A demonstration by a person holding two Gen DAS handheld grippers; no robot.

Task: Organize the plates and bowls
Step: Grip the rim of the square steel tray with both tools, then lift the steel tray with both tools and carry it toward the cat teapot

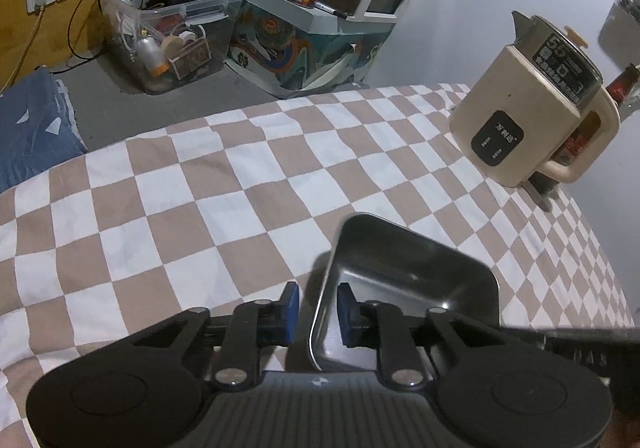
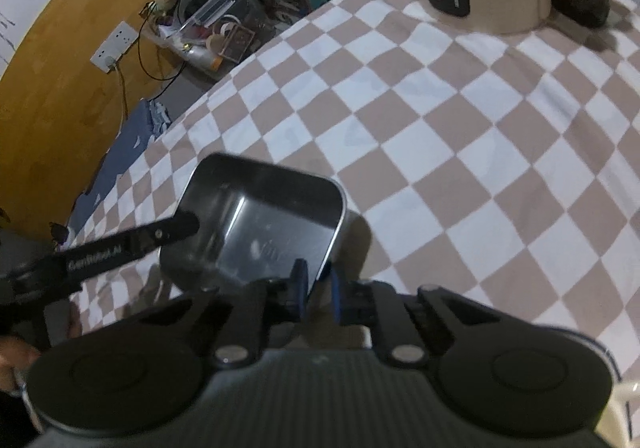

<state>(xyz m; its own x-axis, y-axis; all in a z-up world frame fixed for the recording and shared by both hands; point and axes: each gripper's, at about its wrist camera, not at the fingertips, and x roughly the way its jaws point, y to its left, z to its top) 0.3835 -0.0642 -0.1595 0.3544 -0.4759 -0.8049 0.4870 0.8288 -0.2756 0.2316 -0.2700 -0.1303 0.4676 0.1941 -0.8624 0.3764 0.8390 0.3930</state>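
Note:
A square stainless steel bowl (image 1: 412, 280) rests on the checkered cloth. My left gripper (image 1: 318, 306) straddles its left rim, one blue pad outside and one inside, with a gap left between the pads and the wall. In the right wrist view the same bowl (image 2: 264, 220) lies ahead, and my right gripper (image 2: 318, 288) sits at its near right corner, its blue pads close together with the rim between them. The left gripper's finger (image 2: 176, 228) reaches in over the bowl's left edge.
A cream electric kettle (image 1: 532, 116) stands at the right with a dark bottle (image 1: 624, 84) behind it. Beyond the checkered cloth (image 1: 240, 168) are a clear storage box (image 1: 168, 36), a patterned box (image 1: 296, 48) and a blue cloth (image 1: 32, 124).

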